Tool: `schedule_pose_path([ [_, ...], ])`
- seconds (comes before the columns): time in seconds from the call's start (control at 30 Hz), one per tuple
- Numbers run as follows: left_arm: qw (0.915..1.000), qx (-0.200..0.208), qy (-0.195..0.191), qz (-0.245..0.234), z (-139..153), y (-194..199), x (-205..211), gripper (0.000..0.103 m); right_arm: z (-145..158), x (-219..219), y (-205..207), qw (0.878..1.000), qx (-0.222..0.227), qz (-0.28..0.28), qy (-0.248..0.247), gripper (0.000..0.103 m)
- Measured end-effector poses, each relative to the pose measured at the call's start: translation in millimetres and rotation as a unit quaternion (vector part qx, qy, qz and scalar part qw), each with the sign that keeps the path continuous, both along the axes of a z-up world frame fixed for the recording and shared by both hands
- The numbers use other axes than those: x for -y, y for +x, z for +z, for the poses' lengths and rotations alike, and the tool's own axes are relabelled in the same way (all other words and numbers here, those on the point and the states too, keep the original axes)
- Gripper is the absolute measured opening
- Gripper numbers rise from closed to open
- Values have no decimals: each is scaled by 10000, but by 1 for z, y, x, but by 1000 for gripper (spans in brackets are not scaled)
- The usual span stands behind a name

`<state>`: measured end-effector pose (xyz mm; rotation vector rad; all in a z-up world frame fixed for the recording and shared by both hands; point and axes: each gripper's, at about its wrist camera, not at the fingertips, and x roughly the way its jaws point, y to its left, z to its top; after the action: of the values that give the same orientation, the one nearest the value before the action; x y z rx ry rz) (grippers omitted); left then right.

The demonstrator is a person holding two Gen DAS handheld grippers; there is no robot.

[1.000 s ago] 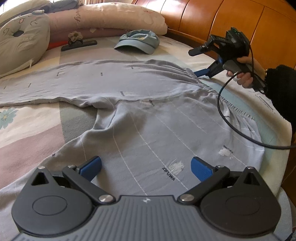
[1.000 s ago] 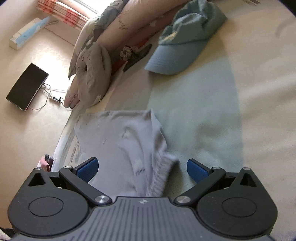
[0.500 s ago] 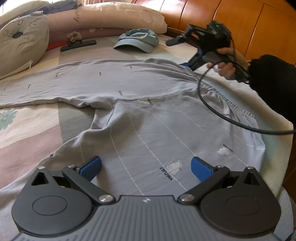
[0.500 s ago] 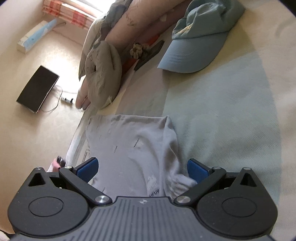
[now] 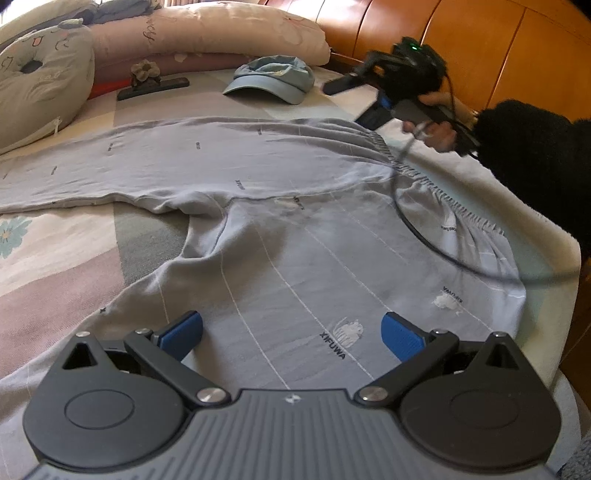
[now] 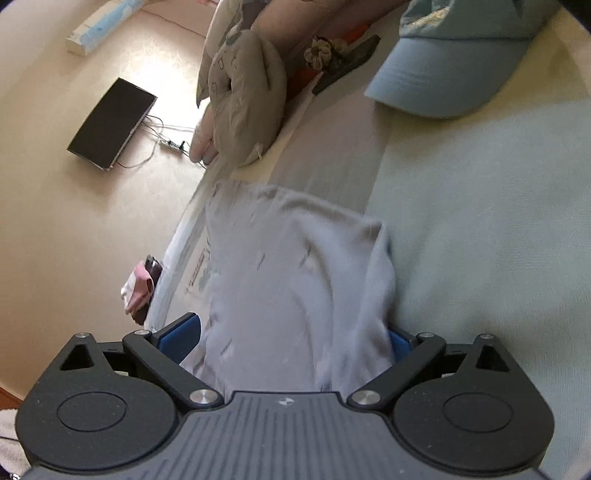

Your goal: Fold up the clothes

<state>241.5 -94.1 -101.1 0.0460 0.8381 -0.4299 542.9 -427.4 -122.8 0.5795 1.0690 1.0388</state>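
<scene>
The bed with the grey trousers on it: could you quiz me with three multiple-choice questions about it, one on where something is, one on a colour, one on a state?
1. Where does the cap lie?
A. on the floor
B. on the bed beyond the trousers, near the pillows
C. on top of the trousers

2. What colour is the cap?
A. light blue
B. red
C. black

3. How does the left gripper stand?
A. shut on the cap
B. shut on a pillow
C. open, over the trousers, with its pads clear of the cloth

Answers: 1 B, the cap sits on the sheet past the far trouser leg. 2 A, its brim and crown are pale blue. 3 C, its blue fingers stand wide apart.
</scene>
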Motion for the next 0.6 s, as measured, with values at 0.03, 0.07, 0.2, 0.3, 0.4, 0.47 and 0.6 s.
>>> schedule_pose_path([
  [0.03,10000,4,8,-3,0,0,0,102,0,-1,3,10000,8,-23,-29,94],
  [0.07,10000,8,6,-7,0,0,0,102,0,-2,7,10000,15,-47,-68,86],
  [0.2,10000,31,-2,-11,-1,-1,-1,102,-9,5,7,9994,35,-300,-185,50],
  [0.3,10000,57,27,-43,-2,-1,0,102,-15,8,3,9985,103,-481,-244,33],
  [0.4,10000,70,31,-52,-2,0,0,102,-22,11,3,9971,93,-670,-359,4],
  [0.47,10000,62,25,-47,-2,0,0,102,-25,11,3,9960,82,-790,-400,4],
  [0.6,10000,3,-6,-45,2,1,-2,102,-12,-2,-9,9912,439,-965,-799,4],
])
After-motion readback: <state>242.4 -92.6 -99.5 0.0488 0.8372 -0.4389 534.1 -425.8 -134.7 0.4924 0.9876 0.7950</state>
